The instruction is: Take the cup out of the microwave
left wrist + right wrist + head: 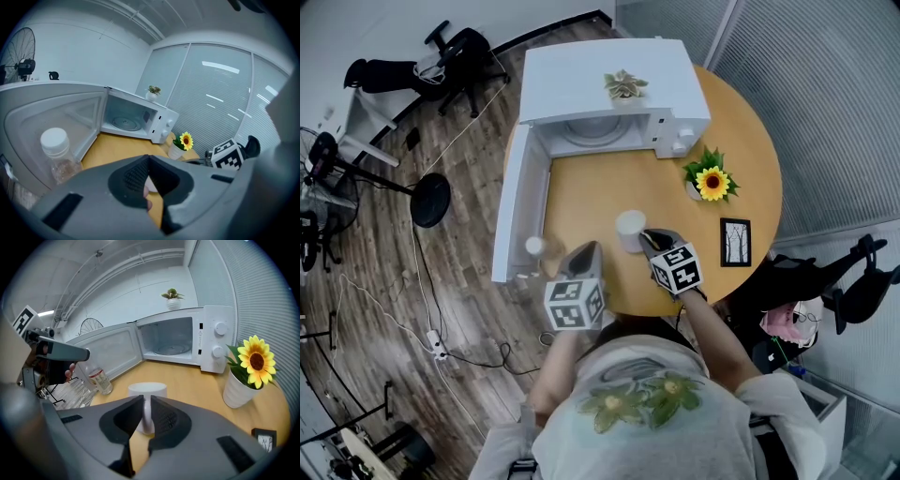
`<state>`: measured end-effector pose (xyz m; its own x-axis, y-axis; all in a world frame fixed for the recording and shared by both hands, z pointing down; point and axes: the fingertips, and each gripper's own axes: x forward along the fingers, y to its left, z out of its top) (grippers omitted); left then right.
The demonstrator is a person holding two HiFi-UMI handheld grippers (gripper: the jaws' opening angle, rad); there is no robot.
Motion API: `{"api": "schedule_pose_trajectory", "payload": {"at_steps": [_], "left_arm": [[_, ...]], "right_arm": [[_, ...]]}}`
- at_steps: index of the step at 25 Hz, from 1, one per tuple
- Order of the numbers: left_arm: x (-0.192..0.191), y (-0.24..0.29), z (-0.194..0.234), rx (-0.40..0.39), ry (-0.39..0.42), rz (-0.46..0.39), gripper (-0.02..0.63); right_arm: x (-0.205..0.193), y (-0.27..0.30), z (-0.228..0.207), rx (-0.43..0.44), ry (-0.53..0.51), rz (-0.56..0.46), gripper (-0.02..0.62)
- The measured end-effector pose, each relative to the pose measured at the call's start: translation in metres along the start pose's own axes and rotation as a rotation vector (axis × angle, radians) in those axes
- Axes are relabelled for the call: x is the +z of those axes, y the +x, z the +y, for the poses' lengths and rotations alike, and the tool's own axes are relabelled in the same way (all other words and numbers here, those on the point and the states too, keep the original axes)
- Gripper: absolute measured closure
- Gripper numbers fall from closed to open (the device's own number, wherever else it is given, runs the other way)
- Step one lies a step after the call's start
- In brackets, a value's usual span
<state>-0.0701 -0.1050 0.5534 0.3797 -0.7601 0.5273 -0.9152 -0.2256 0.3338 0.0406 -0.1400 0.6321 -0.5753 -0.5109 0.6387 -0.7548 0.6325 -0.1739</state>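
While cables (419, 267) seemingly trail over wood floor (469, 253), round table (591, 202) bears microwave (609, 80), cup (629, 225).

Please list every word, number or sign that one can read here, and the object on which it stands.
No text is readable here.
Bottle label: print, too blurred to read.
Microwave panel: marks too small to read.
Marker cubes: black-and-white squares, no letters.
Cup: plain white.

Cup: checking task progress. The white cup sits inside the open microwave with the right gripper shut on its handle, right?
Not inside: the right gripper view shows the cup out over the table, in front of the open microwave. The right gripper is shut on its handle.
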Motion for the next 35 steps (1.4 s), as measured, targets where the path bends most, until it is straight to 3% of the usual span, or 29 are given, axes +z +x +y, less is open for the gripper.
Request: {"api": "schedule_pose_trajectory", "payload": {"at_steps": [35], "left_arm": [[-0.022,-0.006,-0.022,-0.034,0.035,0.029,0.602]], "right_arm": [[-0.069,-0.020,0.010,-0.030,-0.078,0.120,0.531]]}}
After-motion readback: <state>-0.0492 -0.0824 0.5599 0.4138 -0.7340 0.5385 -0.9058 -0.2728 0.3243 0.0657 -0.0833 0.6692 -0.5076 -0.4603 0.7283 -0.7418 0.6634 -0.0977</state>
